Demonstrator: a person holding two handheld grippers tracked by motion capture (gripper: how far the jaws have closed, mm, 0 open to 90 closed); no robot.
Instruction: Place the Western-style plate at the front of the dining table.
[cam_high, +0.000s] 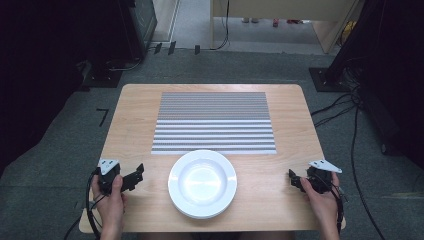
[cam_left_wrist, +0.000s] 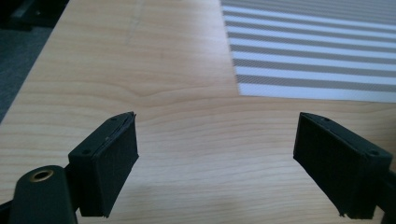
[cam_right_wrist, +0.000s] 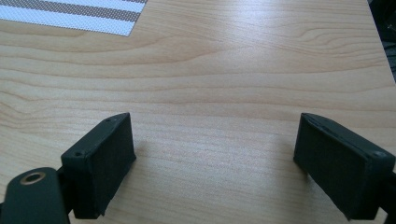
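At the near edge of the light wooden table, two hands come in from the bottom of the high view, each holding a black two-jaw gripper; the left gripper sits near the table's left side with its jaws pointing toward the middle, and the right gripper sits near the right side, also pointing inward; between them, close to the near edge, lies a round white shallow plate, apart from both grippers and with nothing on it; in the left gripper view the two black padded jaws stand wide apart over bare wood, clamping nothing; in the right gripper view the jaws likewise stand wide apart above the wood grain, holding nothing; just beyond the plate, nearly touching its far rim, a rectangular grey-and-white striped mat lies flat across the table's centre and reaches toward the far edge; its near corner shows in both gripper views.
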